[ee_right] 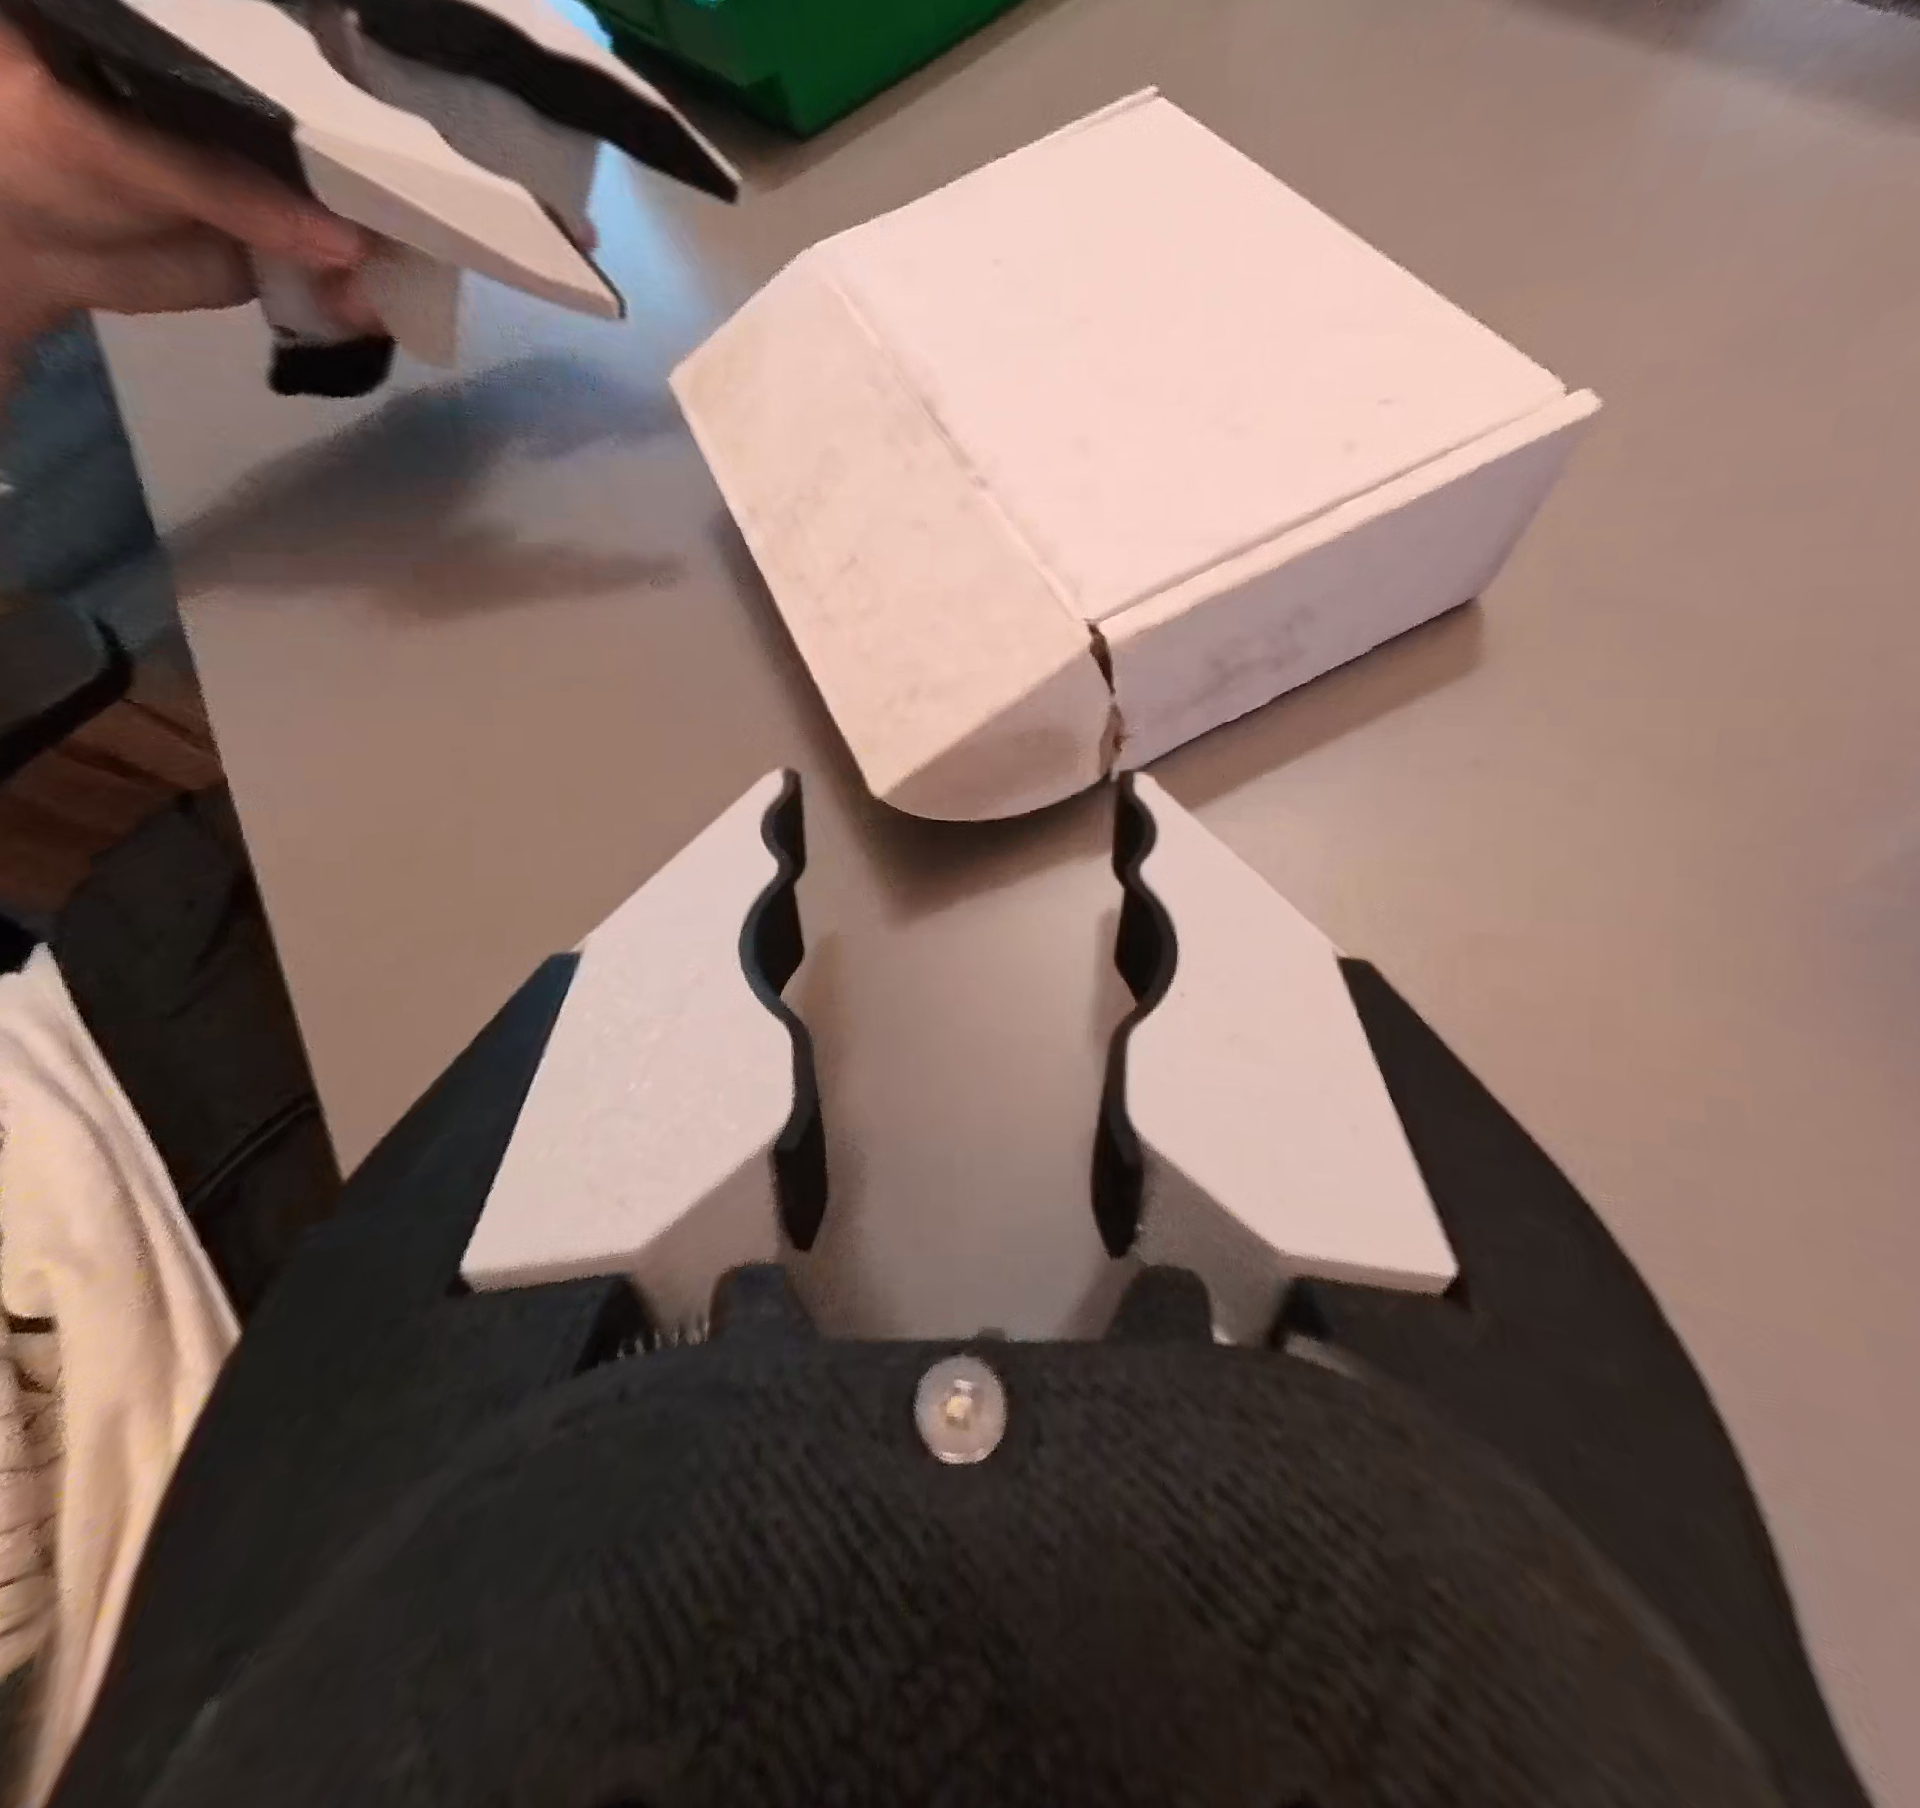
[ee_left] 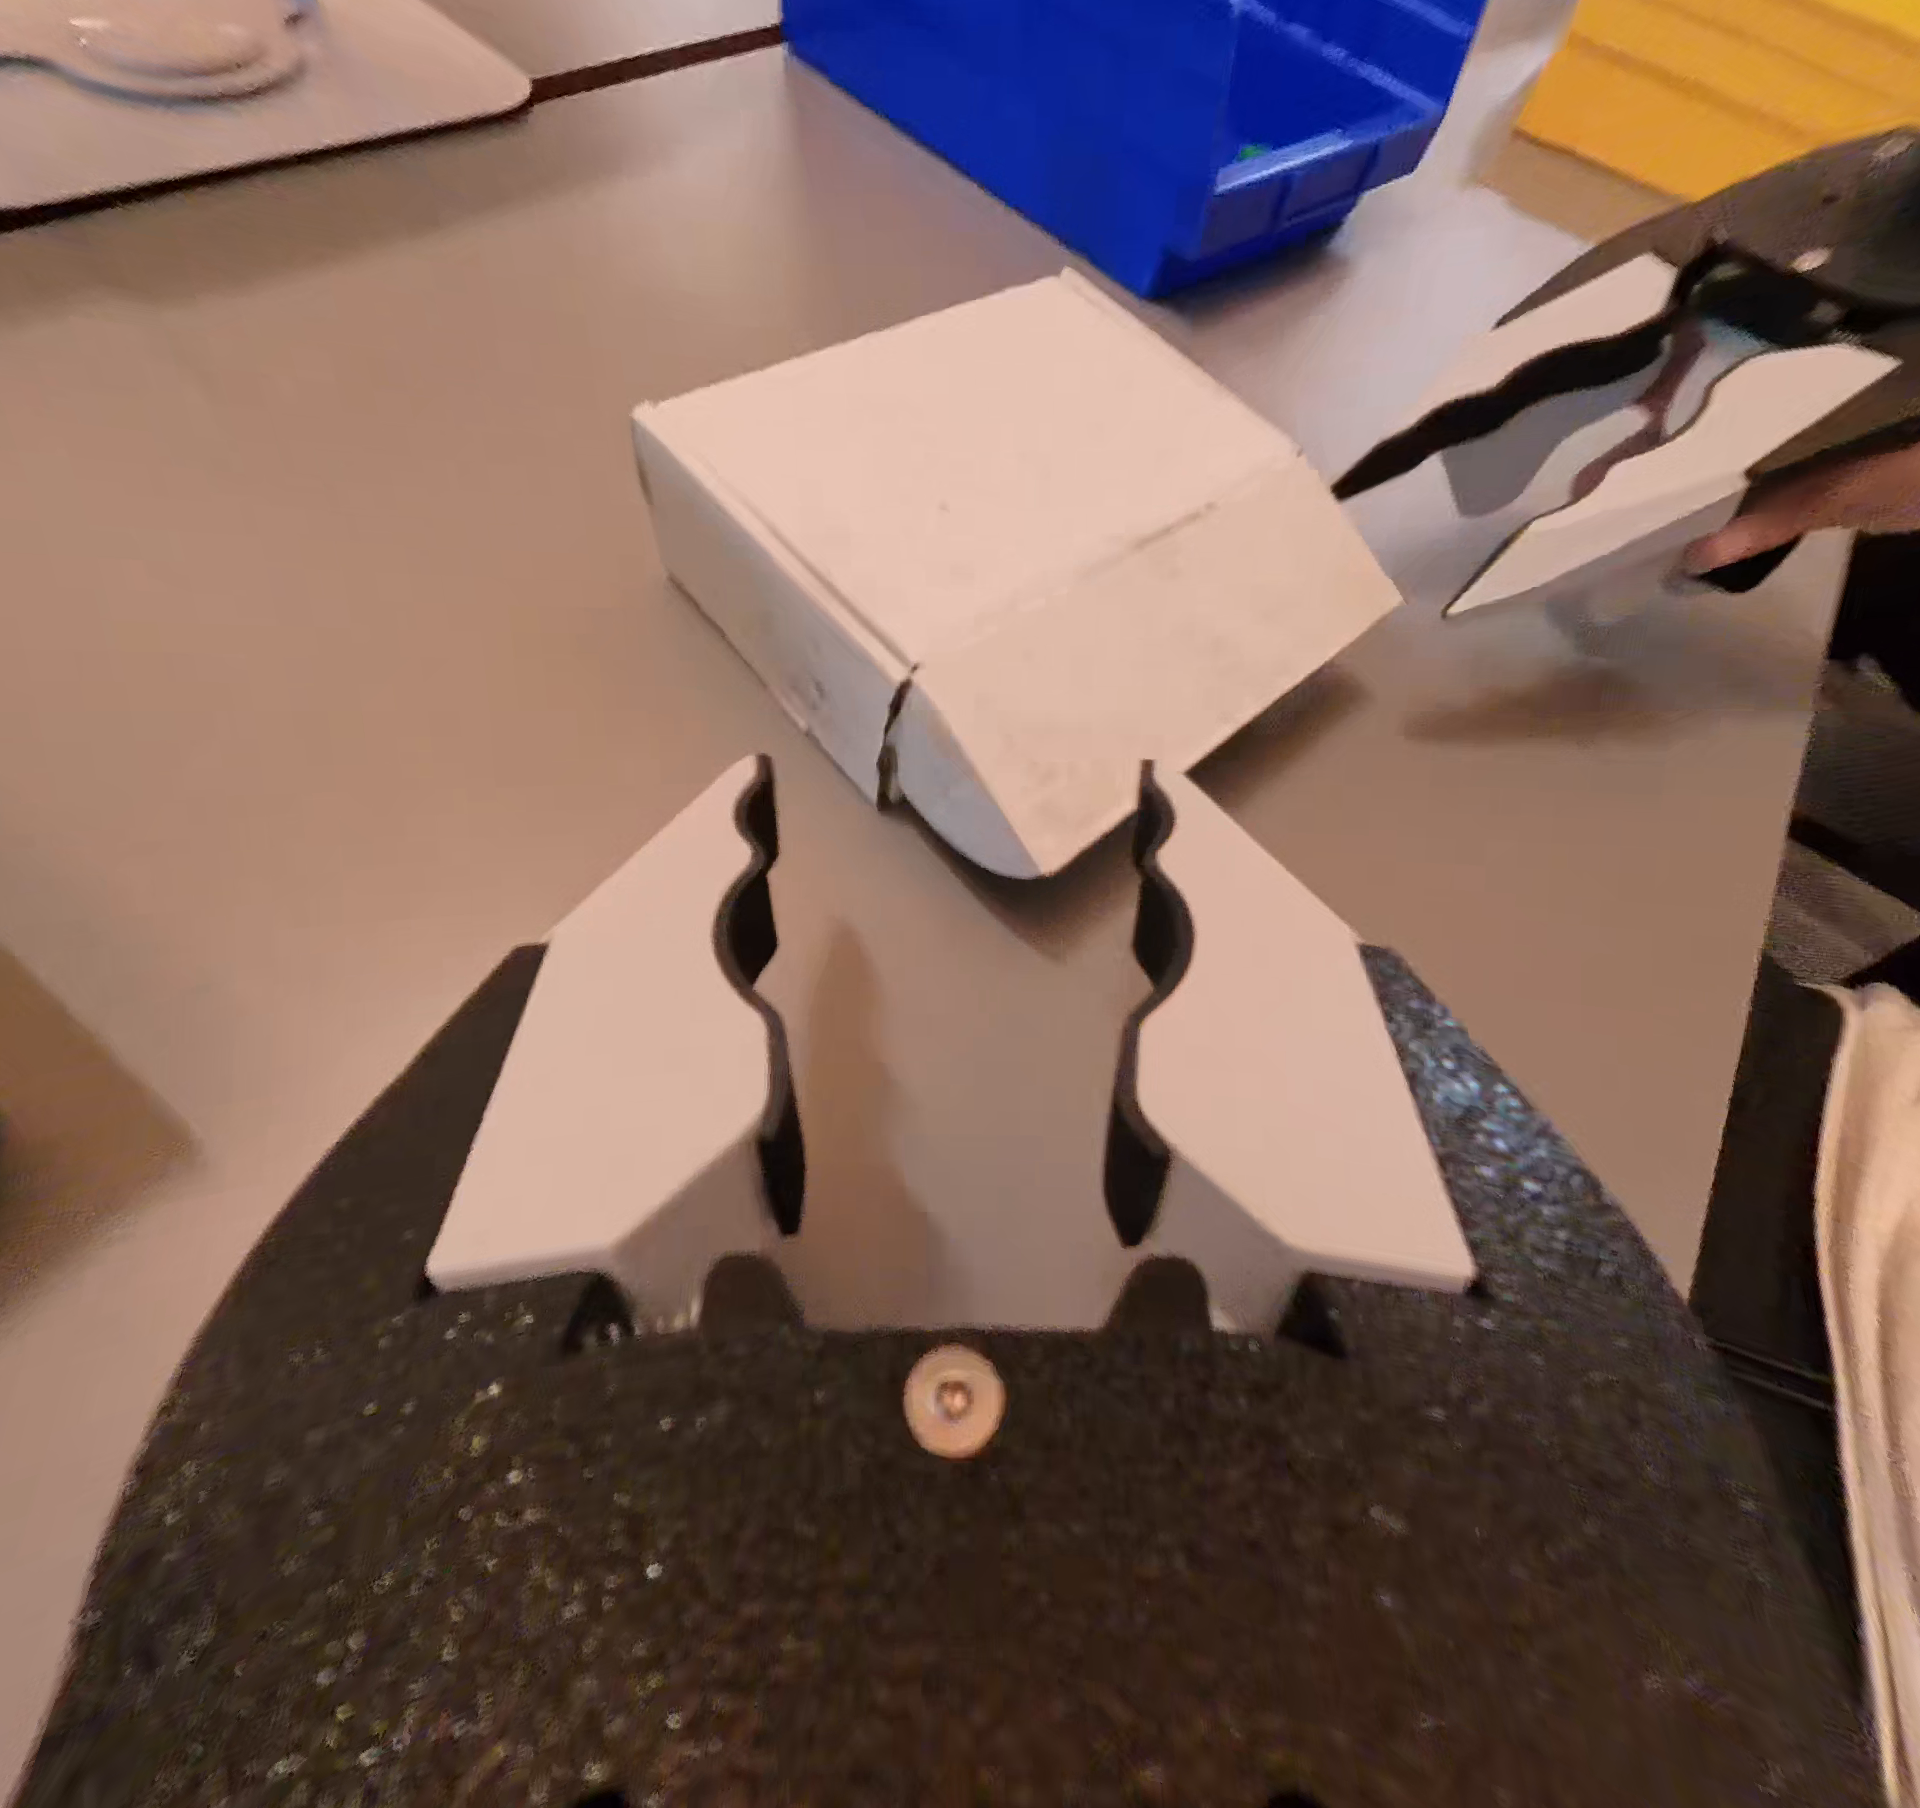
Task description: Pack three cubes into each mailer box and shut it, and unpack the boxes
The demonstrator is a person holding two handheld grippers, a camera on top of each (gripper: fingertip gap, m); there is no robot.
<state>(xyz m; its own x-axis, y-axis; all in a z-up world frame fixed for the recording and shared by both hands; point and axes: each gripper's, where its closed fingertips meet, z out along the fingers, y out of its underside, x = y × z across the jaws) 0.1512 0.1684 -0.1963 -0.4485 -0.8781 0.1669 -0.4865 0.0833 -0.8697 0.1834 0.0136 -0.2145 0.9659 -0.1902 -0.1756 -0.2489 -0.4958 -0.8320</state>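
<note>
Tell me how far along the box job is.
Looks done: the white box lies with its lid down, but the front flap sticks out untucked. In hand: nothing; the left gripper and right gripper are open, empty, near the flap. Left: tuck or open it; contents are hidden.

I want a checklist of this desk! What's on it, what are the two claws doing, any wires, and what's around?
Surface: grey matte table, bare near the box.
Job's things: one white cardboard mailer box, lid down, front flap sticking out untucked; no cubes seen.
Clutter: blue plastic bin, yellow plastic bin, green plastic bin.
Grippers: left gripper open, empty; right gripper open, empty; both near the flap.
Cables: nothing seen.
Surroundings: pale mat with a white rounded object.
</note>
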